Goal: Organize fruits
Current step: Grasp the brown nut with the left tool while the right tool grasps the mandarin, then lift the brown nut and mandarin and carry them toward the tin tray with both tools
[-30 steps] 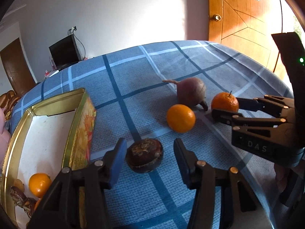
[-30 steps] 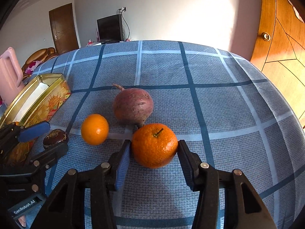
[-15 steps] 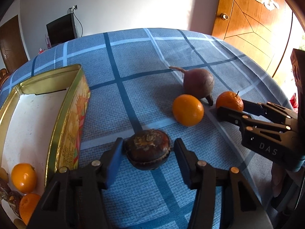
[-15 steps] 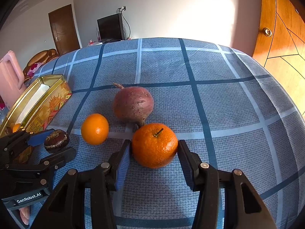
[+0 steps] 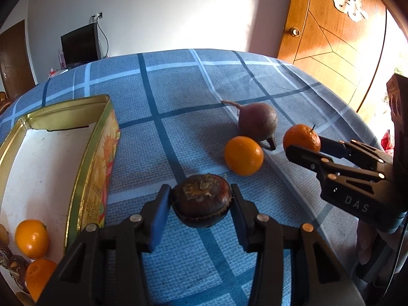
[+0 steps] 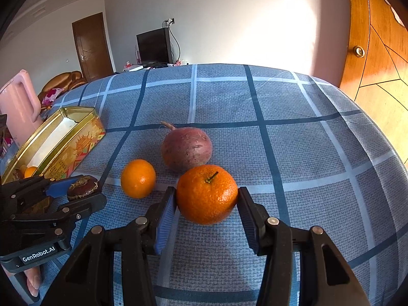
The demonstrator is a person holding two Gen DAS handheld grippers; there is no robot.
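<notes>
Left tongs (image 5: 201,204) beside stocked tin (image 5: 84,178)

A blue cloth (image 6: 293,153) checked with dark and pale stripes covers the surface. On it: two orange tangerines (image 6: 207,193) (image 6: 138,178), a reddish-purple beet (image 6: 187,149), a dark brown fruit (image 5: 201,200). The gold tin (image 5: 94,153) bears red-and-yellow print; fingers (image 6: 165,216) carry blue pads.

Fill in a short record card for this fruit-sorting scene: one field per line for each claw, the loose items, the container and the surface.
left claw: closing around dark brown fruit
right claw: shut on stemmed orange
loose items: smooth orange, purple root vegetable
container: open gold tin, oranges already inside
surface: blue checked cloth
</notes>
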